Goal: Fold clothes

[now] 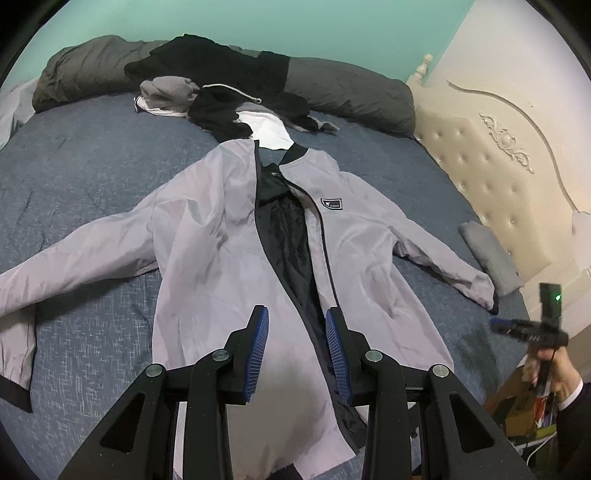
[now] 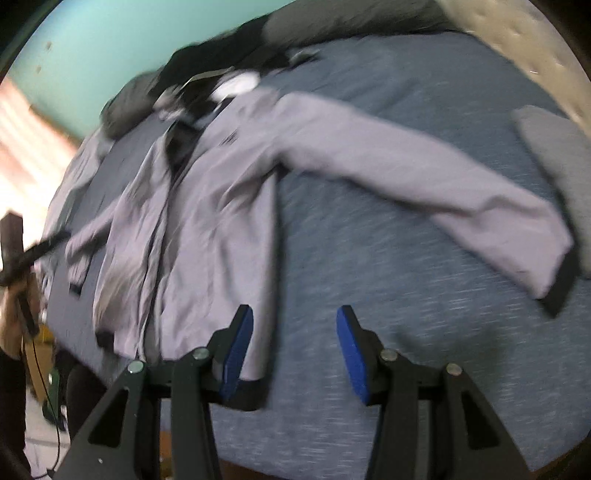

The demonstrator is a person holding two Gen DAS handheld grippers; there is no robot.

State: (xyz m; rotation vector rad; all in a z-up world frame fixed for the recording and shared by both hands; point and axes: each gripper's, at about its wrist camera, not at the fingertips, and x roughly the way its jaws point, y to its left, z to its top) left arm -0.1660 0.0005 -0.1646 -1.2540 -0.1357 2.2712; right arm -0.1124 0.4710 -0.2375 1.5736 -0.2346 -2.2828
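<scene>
Bed (image 1: 92, 155) with blue-grey cover, teal wall (image 1: 295, 22) behind, cream tufted headboard (image 1: 498, 177) along one side. Pale lilac jacket (image 1: 214, 236) lies face up mid-bed, unzipped, dark lining showing, sleeves spread toward both side edges. Heap of dark and grey clothes (image 1: 221, 85) at the far edge against grey pillows (image 1: 351, 96). Folded grey cloth (image 1: 491, 254) near the headboard.

Left gripper (image 1: 297, 350) open, over the jacket's hem. Right gripper (image 2: 295, 354) open, above bare cover beside the hem corner. Right view blurred; only it shows the sleeve cuff (image 2: 561, 284) close. Left view alone shows the chest badge (image 1: 331, 204).
</scene>
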